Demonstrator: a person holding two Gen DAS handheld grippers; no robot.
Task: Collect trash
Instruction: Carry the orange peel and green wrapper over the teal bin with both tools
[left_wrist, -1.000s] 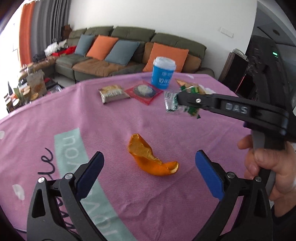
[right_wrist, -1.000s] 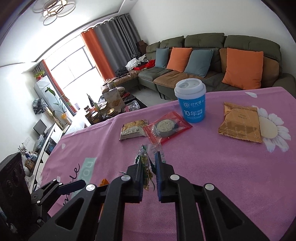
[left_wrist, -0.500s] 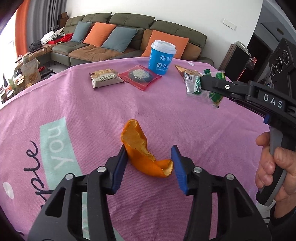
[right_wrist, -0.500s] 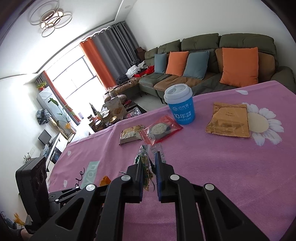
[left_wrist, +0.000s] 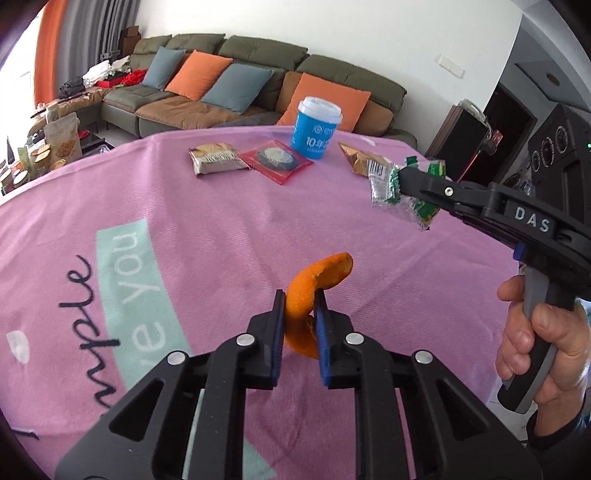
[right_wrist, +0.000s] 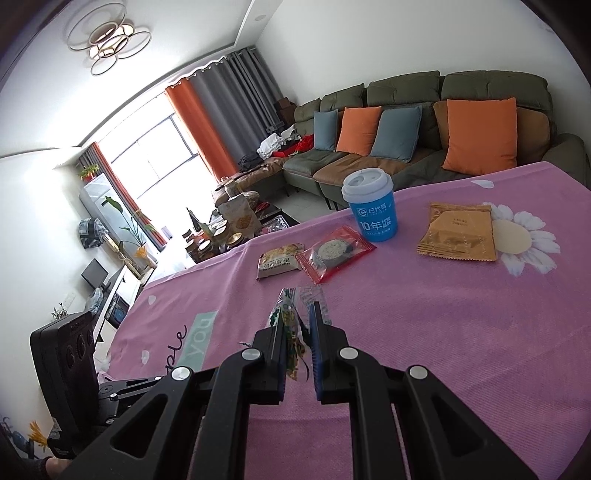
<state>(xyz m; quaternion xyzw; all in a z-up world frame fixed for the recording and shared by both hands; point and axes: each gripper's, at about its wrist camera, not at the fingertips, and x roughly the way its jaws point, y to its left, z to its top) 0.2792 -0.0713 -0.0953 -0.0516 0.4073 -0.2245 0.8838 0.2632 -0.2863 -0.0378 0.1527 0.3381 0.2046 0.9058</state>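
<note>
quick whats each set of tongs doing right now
left tongs: closing on the orange peel, pads already pressing it
right tongs: shut on the crumpled green wrapper

Left tool (left_wrist: 300, 308) closing — pinching orange peel (left_wrist: 308, 295).

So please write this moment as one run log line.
left gripper: closing on orange peel | right gripper: shut on green wrapper | stage: picking trash
</note>
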